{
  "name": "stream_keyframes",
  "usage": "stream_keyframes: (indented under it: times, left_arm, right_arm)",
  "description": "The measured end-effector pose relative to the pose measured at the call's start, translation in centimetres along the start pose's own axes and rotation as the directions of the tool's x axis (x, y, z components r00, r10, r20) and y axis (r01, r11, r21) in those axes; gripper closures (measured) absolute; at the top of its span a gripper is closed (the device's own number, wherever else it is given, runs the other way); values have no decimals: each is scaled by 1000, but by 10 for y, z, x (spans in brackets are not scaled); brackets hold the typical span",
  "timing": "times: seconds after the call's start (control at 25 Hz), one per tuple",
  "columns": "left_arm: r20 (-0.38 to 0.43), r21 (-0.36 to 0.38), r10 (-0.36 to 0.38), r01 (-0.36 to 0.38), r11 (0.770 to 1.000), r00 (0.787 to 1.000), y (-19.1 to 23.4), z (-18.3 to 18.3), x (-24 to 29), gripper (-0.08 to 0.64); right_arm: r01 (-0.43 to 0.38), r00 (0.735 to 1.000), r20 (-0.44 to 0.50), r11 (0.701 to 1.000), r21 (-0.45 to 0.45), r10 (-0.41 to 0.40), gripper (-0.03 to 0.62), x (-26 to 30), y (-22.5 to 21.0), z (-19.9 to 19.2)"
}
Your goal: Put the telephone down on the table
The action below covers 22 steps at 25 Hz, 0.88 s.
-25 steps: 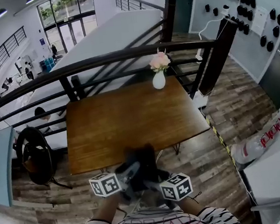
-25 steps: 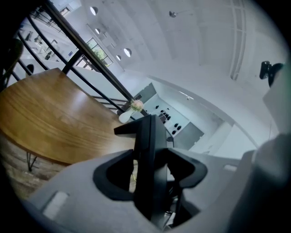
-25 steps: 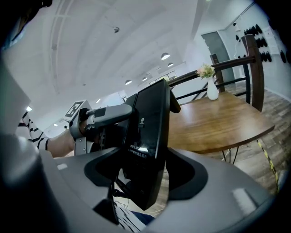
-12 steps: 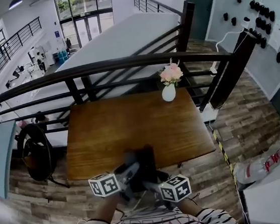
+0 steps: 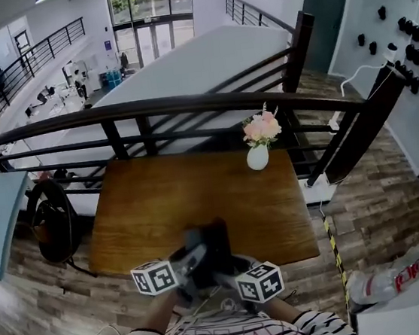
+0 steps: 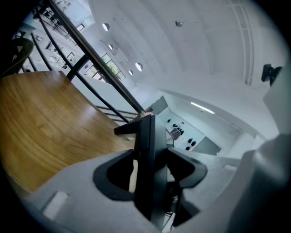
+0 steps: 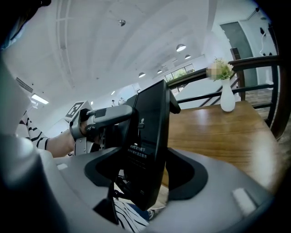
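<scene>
A black telephone point(image 5: 213, 247) hangs in the air over the near edge of the brown wooden table point(image 5: 160, 199). It is held upright between both grippers. My left gripper point(image 5: 193, 260) is shut on its left side, and my right gripper point(image 5: 229, 276) is shut on its right side. In the left gripper view the telephone point(image 6: 148, 154) stands edge-on between the jaws of my left gripper point(image 6: 150, 173), with the table point(image 6: 45, 118) to the left. The right gripper view shows the labelled back of the telephone point(image 7: 152, 132) in my right gripper point(image 7: 148, 170), and my left gripper point(image 7: 102, 119) behind it.
A white vase of pink flowers point(image 5: 259, 149) stands at the table's far right corner. A dark railing point(image 5: 186, 103) runs behind the table. A black backpack on a chair point(image 5: 52, 224) is at the left. A white counter point(image 5: 416, 304) lies at the lower right.
The whole view has come closer to the table. Both grippers, still holding the telephone, have moved from short of the table's near edge to above it.
</scene>
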<state>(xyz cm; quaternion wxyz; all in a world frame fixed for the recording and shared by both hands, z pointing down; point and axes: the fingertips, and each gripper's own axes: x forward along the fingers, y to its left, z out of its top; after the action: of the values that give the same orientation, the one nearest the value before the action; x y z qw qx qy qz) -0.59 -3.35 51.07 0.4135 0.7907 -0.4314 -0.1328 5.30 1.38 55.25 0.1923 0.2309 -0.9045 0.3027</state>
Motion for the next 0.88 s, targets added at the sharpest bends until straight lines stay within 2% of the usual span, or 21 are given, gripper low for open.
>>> stream_keyframes:
  times: [0.2,0.48,0.64,0.88]
  left_arm:
    - [34,-17,21,-21,1000,999,1,2,28,330]
    - [18,-19,30,-30,999,999,18,19,52,330]
    - [-4,-29,10,-10,1000,1000,39,43,75,330]
    - [-51,-2,-21,21,1000,999,75,94,110,330]
  right_arm:
    - [-30,999,-20,999,-26,30,293,-5,-29,11]
    - [-31,999,-18,1000,-3,31,293,12,-51,28]
    - [-5,1000,-8,1000,12,5,293,36,-71,50]
    - [30,999,24,999,45,-31,295,82,-99,94]
